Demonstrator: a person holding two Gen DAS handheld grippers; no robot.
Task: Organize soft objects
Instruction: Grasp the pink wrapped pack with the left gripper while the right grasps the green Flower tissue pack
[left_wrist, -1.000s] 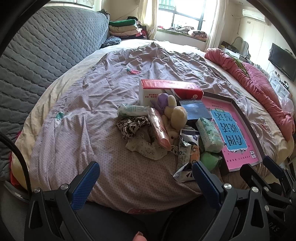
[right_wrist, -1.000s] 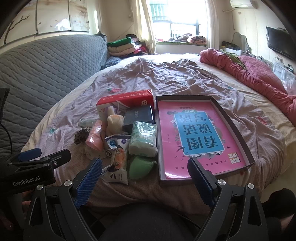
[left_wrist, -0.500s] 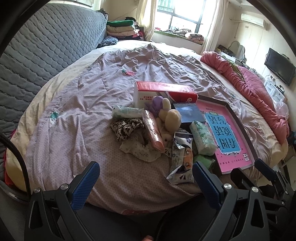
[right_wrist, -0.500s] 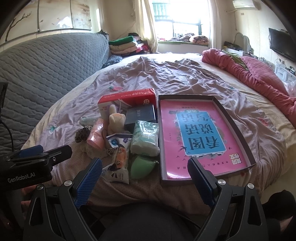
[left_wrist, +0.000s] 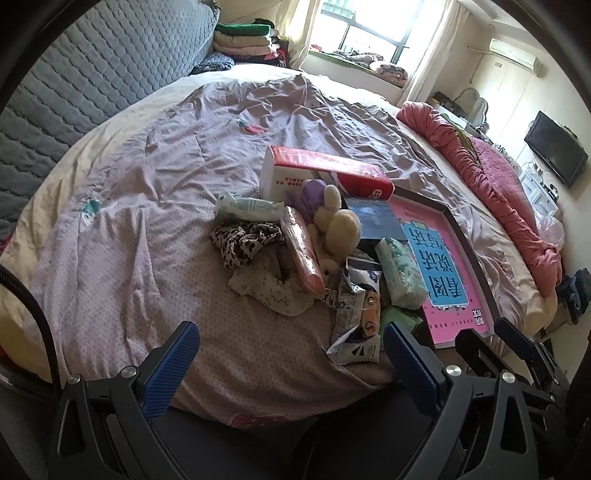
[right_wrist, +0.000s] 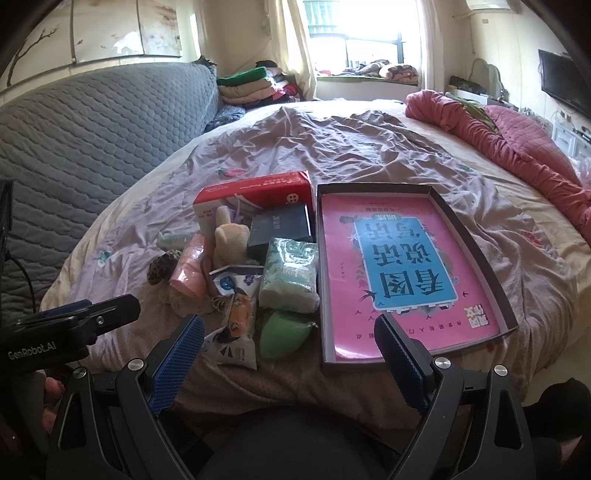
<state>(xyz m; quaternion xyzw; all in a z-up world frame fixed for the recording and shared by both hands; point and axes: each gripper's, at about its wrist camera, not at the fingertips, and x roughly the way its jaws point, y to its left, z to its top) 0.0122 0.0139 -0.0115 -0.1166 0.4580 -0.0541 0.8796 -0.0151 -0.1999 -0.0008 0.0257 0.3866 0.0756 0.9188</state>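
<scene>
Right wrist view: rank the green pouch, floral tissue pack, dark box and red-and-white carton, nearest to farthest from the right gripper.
From the right gripper:
1. Green pouch, just ahead, slightly left.
2. Floral tissue pack, directly behind it.
3. Dark box, farther back.
4. Red-and-white carton, rearmost, left.

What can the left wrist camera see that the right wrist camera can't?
Only the left wrist view shows the leopard-print cloth spread out and the purple toy by the bunny. Only the right wrist view shows the painted panels above the grey headboard and the whole green pouch. Both show the pink tray, the red box, the cream bunny and an open, empty claw.
</scene>
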